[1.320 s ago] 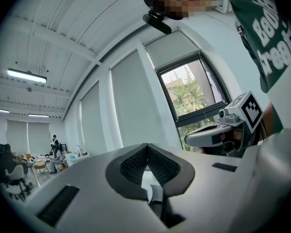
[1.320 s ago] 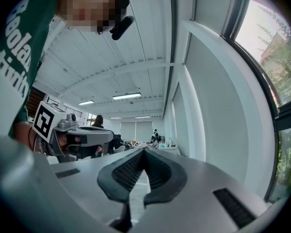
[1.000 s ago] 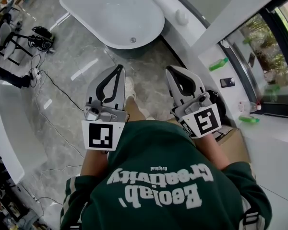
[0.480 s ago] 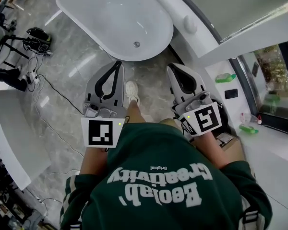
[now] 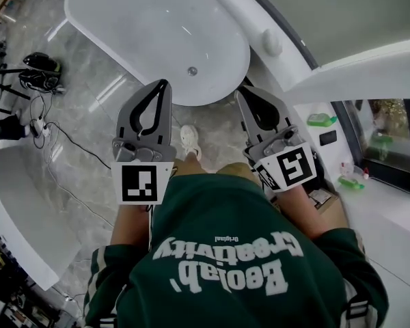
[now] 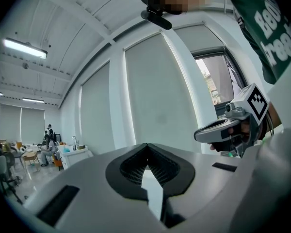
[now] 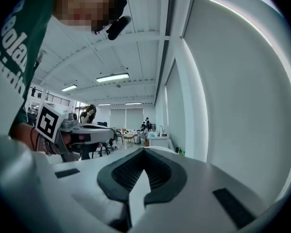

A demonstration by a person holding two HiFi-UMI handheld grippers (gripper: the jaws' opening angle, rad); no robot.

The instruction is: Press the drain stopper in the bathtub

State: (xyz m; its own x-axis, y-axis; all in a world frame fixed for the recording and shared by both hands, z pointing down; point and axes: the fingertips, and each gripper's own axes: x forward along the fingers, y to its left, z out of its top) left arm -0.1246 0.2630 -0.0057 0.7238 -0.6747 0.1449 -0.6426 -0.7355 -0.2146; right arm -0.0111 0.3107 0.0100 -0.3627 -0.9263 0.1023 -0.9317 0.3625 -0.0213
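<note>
The white oval bathtub (image 5: 133, 5) lies on the floor ahead of me, at the top of the head view. Its small round metal drain stopper (image 5: 192, 71) sits in the basin near the near end. My left gripper (image 5: 162, 83) is held in the air just short of the tub's near rim, shut with nothing in it. My right gripper (image 5: 240, 91) hangs beside it to the right, also shut and empty. In the left gripper view my left gripper (image 6: 146, 147) points at the window wall, with the right gripper (image 6: 218, 130) in sight. The right gripper view shows my right gripper (image 7: 144, 152) closed.
Grey marble floor with cables and a black stand (image 5: 37, 63) lies at the left. A second white tub (image 5: 14, 203) curves along the left edge. Green bottles (image 5: 321, 119) stand on the white ledge at the right, near a cardboard box (image 5: 324, 198). A white shoe (image 5: 188, 139) shows between the grippers.
The person has stepped closer to the bathtub, so the tub and stopper sit nearer the gripper tips. Both grippers stayed shut and rose slightly in the view.
</note>
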